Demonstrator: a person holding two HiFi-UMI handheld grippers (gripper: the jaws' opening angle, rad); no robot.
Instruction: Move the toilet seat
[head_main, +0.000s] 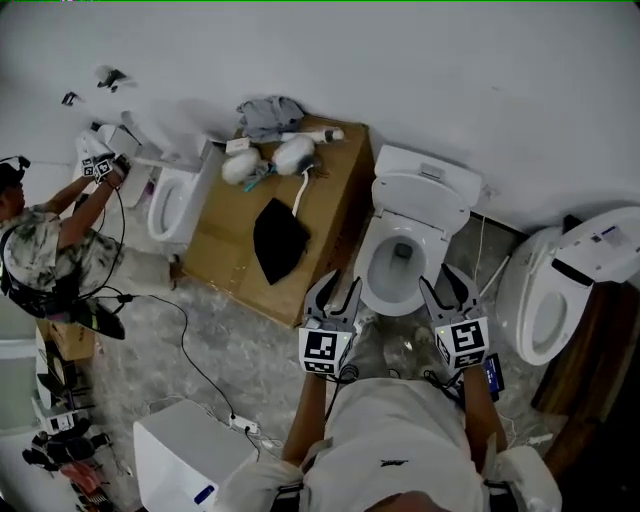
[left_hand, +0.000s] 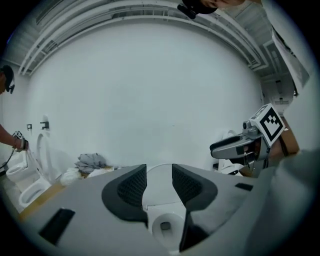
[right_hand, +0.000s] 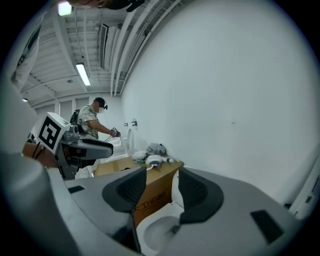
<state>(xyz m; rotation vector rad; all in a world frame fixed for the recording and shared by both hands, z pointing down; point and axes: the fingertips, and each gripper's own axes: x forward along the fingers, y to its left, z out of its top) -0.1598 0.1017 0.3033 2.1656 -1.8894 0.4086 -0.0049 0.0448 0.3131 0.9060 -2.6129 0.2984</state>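
A white toilet (head_main: 400, 265) stands against the wall in the middle of the head view, its lid (head_main: 420, 195) raised against the tank and the bowl open. My left gripper (head_main: 340, 282) hovers at the bowl's front left and my right gripper (head_main: 440, 280) at its front right; both are shut and hold nothing. In the left gripper view the pads of the left gripper (left_hand: 159, 175) frame the raised lid (left_hand: 160, 182) and the bowl (left_hand: 165, 227), with the right gripper (left_hand: 235, 146) off to the side. In the right gripper view the right gripper (right_hand: 162, 177) points over the bowl (right_hand: 155, 230).
A cardboard box (head_main: 300, 220) with a black cloth (head_main: 278, 238) and white bundles stands left of the toilet. Another toilet (head_main: 545, 300) is at the right, a third (head_main: 175, 200) at the left beside a person (head_main: 50, 250). A cable (head_main: 190, 350) crosses the floor.
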